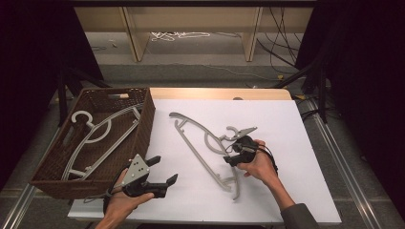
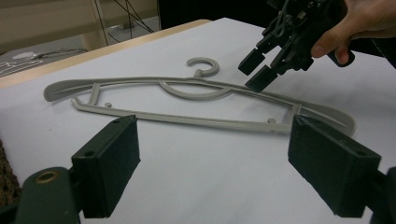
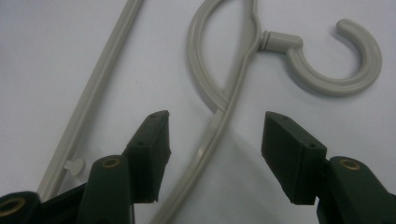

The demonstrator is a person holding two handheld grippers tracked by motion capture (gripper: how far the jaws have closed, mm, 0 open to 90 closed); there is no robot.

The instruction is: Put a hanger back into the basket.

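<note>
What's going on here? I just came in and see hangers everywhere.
A person holds a gripper in each hand. The right gripper is down over a grey hanger on the white table, its arm between the jaws, not yet clamped. The left gripper waits open. Another hanger lies in the basket.

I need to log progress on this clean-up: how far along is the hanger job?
Done: one grey hanger already lies in the wicker basket. In hand: the right hand-held gripper straddles the top bar of the second hanger on the white mat, pads not yet pressing. Left: gripping it and moving it. The left hand-held gripper hangs open.
</note>
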